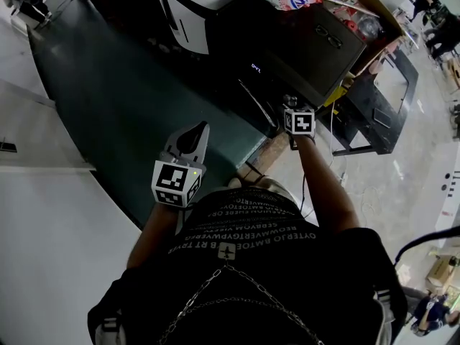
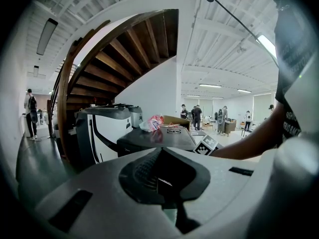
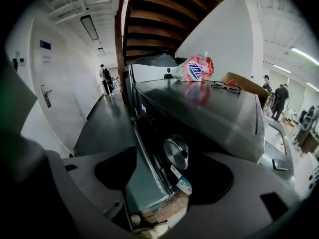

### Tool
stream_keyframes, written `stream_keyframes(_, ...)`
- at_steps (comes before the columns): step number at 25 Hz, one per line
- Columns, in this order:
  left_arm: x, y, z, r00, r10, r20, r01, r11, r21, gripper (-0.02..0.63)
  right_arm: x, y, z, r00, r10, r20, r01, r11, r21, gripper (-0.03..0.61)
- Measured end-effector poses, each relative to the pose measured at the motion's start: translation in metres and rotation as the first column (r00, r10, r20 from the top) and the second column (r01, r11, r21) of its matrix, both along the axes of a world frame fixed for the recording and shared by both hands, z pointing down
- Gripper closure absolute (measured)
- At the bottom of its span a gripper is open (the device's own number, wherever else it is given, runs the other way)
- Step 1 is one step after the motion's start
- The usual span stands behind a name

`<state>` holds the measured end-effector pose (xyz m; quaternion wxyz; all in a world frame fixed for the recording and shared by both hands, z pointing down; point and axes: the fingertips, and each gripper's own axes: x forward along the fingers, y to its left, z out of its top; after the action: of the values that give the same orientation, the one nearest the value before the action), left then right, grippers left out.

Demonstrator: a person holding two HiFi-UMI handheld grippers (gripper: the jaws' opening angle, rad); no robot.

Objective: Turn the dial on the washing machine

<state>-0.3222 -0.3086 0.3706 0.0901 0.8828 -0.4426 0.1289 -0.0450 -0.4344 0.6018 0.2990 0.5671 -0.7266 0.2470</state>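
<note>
Black shirt (image 1: 237, 264) and chain (image 1: 215, 286) fill the bottom of the head view, then my arms. Right hand-held gripper (image 3: 172, 183): jaws wide apart, holding nothing. The dial (image 3: 177, 152) sits on the dark front of the washing machine (image 1: 316, 49), dead ahead and slightly above the jaw gap, near but not touching. Its axis seems to point back out at me, so I'd go straight in and then twist. Left hand-held gripper (image 1: 195, 131): jaws closed, empty, well back over the floor, so the right is the nearer one. Only the right gripper view shows the dial. In the head view my right hand-held gripper covers it, and the left gripper view shows just the machine top and my right arm.
</note>
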Motion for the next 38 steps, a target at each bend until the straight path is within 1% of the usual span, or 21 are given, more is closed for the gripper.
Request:
stream_keyframes(3, 0.003, -0.001, 0.0, 1.0, 0.004, -0.003, -0.004, 1.0, 0.002, 0.608, -0.004, -0.006, -0.009, 1.0, -0.022, -0.004, 0.022, 1.0, 0.022, 0.278)
stream_keyframes(10, 0.0, 0.0, 0.001, 1.0, -0.003, 0.0, 0.003, 1.0, -0.003, 0.607, -0.002, -0.002, -0.005, 1.0, -0.017, -0.016, 0.017, 1.0, 0.009, 0.276)
stream_keyframes(15, -0.008, -0.003, 0.0, 1.0, -0.019, -0.001, 0.019, 1.0, 0.002, 0.608, 0.006, 0.004, 0.012, 1.0, 0.014, -0.008, -0.015, 0.999, -0.048, 0.268)
stream_keyframes(19, -0.013, -0.006, -0.003, 1.0, -0.027, -0.001, 0.027, 1.0, 0.009, 0.607, 0.005, 0.004, 0.013, 1.0, 0.022, 0.006, -0.021, 0.999, -0.046, 0.267)
stream_keyframes(25, -0.014, 0.001, 0.003, 0.999, -0.035, -0.002, 0.035, 0.999, 0.0, 0.608, 0.006, 0.005, 0.018, 1.0, 0.018, 0.005, -0.018, 0.998, -0.059, 0.267)
stream_keyframes(31, -0.013, 0.008, 0.002, 0.999, -0.035, -0.001, 0.035, 0.999, -0.004, 0.607, 0.008, 0.009, 0.028, 0.998, 0.035, 0.047, -0.029, 0.994, -0.11, 0.261)
stream_keyframes(34, -0.014, 0.012, 0.0, 0.999, -0.035, 0.001, 0.035, 0.999, 0.002, 0.608, 0.008, 0.01, 0.021, 0.999, 0.025, 0.029, -0.023, 0.996, -0.085, 0.262)
stream_keyframes(38, -0.013, 0.016, 0.003, 0.999, -0.037, 0.005, 0.037, 0.999, -0.003, 0.607, 0.002, 0.005, -0.012, 0.999, -0.02, -0.031, 0.021, 0.999, 0.029, 0.262)
